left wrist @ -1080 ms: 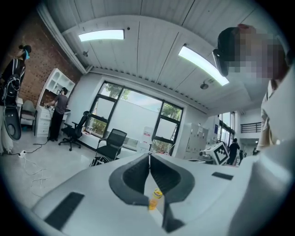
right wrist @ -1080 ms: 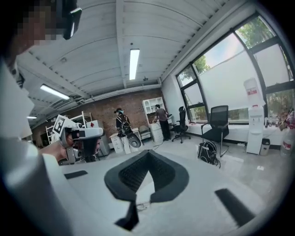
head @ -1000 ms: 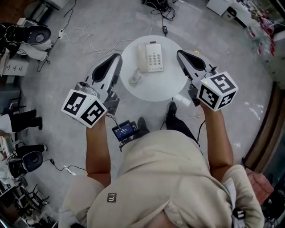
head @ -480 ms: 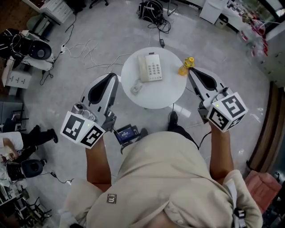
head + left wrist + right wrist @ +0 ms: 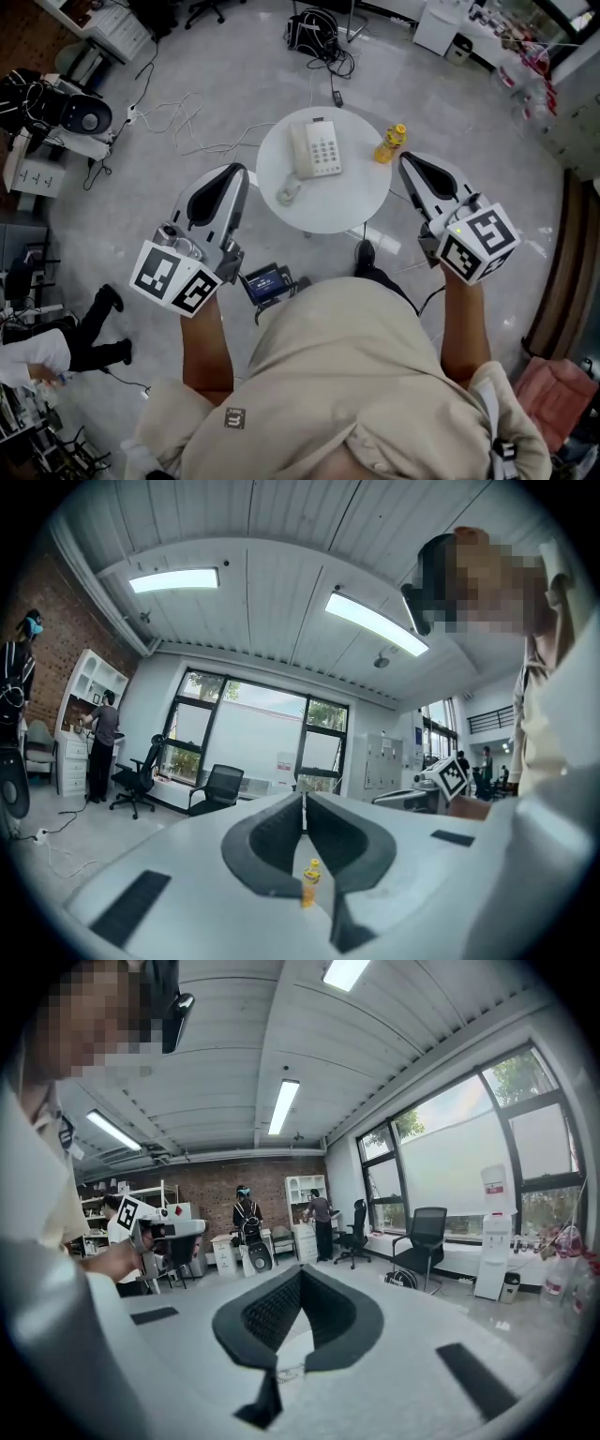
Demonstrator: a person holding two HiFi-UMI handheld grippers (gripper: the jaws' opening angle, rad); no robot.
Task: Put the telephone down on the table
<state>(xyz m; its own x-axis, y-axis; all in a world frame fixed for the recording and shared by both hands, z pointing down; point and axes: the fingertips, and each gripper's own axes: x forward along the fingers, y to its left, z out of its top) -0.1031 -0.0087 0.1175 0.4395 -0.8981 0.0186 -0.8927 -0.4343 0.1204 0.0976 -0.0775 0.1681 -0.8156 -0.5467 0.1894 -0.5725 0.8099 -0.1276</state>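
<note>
Pulled back, closed empty left tongs (image 5: 238, 172) and right tongs (image 5: 406, 160) flank the telephone (image 5: 314, 148).

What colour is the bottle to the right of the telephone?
The bottle is yellow. It shows best in the head view.
</note>
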